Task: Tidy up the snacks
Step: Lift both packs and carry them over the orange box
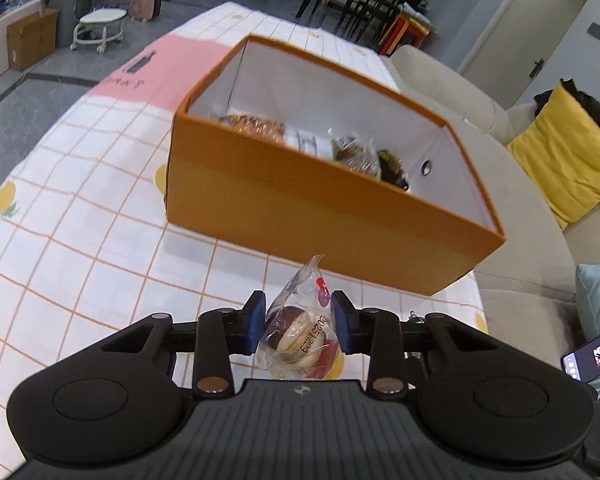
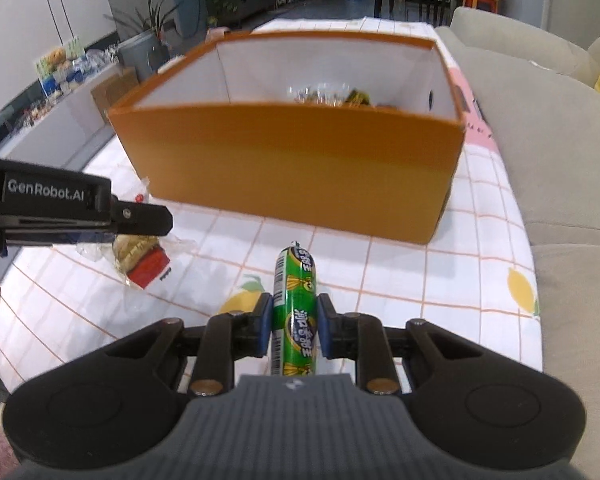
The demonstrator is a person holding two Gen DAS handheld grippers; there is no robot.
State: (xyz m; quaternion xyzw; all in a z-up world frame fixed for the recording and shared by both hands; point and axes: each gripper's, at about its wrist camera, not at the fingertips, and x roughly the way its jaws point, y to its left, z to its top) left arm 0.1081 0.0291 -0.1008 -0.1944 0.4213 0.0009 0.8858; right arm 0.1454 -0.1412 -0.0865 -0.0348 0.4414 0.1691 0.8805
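An open orange box (image 1: 300, 208) with a white inside stands on the checked tablecloth and holds several wrapped snacks (image 1: 352, 152). My left gripper (image 1: 298, 312) is shut on a clear-wrapped pastry snack (image 1: 296, 336), held in front of the box's near wall. In the right wrist view the same box (image 2: 292, 160) is ahead. My right gripper (image 2: 291, 312) is shut on a green sausage stick (image 2: 294, 308), held above the cloth short of the box. The left gripper's body (image 2: 60, 212) shows at the left with its snack (image 2: 140, 258) under it.
The table carries a white cloth with orange lines and lemon prints (image 1: 80, 208). A beige sofa (image 2: 560, 152) with a yellow cushion (image 1: 560, 152) runs along the right side. A phone (image 1: 592, 354) lies at the right edge. A stool and cardboard box (image 1: 32, 38) stand on the floor beyond.
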